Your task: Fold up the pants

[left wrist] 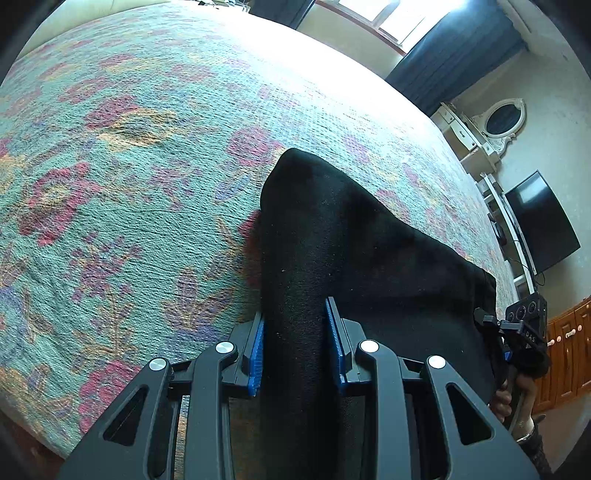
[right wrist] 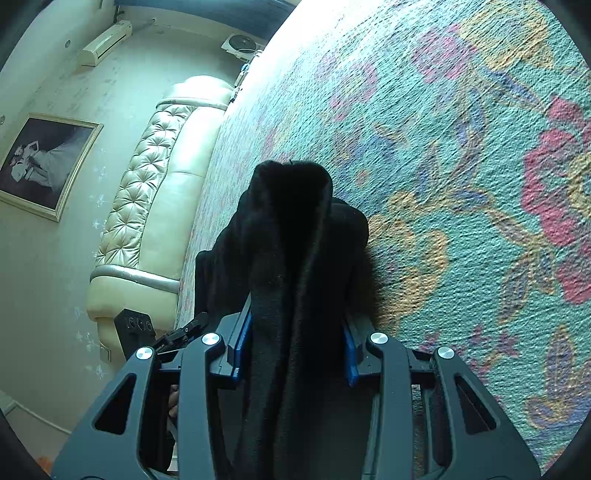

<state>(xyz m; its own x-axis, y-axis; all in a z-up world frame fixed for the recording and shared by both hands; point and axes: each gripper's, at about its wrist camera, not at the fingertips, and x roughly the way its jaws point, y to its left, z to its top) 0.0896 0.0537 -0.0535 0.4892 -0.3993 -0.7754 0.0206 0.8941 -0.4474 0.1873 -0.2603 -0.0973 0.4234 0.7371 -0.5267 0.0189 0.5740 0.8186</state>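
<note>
A floral bedspread (left wrist: 129,166) covers the bed. Black pants (left wrist: 332,229) lie bunched on it, lifted at 2 places. The left gripper (left wrist: 295,332) is clenched on 1 fold of the pants; the right gripper (right wrist: 295,332) grasps another thick bunch between its blue pads (right wrist: 242,343).

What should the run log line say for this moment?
left gripper: shut on black pants | right gripper: shut on black pants | surface: floral bedspread

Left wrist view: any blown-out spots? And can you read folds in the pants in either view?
Left wrist: window and far bedspread blown out; pants nearly flat black, faint creases. Right wrist: pants darker still, only a central fold shows; glare on far bedspread.
</note>
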